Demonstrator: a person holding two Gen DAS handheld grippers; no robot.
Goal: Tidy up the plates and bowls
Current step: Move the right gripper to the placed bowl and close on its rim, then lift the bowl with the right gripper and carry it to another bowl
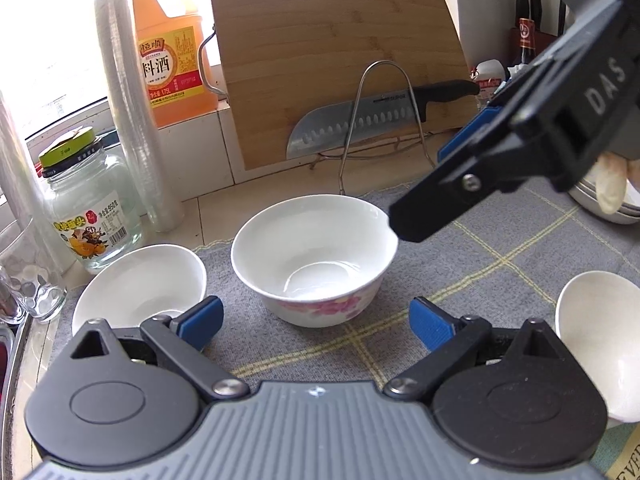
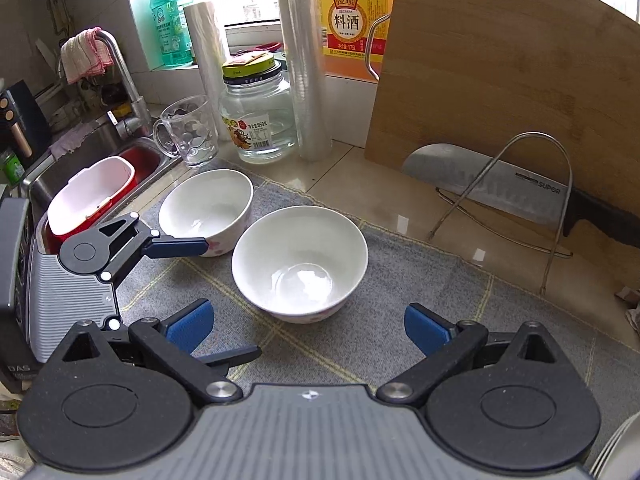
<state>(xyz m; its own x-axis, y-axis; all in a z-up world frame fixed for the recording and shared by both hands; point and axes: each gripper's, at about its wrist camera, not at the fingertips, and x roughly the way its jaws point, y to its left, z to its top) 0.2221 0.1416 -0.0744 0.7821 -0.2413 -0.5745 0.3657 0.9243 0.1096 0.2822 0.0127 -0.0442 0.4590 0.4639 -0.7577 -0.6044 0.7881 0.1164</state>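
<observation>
A home kitchen. A steel sink [image 2: 80, 160] with faucet [image 2: 124, 80] sits left of the wooden cutting board [image 2: 500, 92]. A knife [image 2: 500, 190] leans against the board; cooking wine [image 2: 352, 20] stands behind it.

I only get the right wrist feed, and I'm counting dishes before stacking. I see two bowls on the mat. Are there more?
Observer: Yes. A third white bowl sits on the mat, to the right of the flowered bowl and apart from it.
Operator: Anything beyond that one?
Observer: What looks like stacked dishes lies at the far right, partly hidden by the gloved hand.
</observation>
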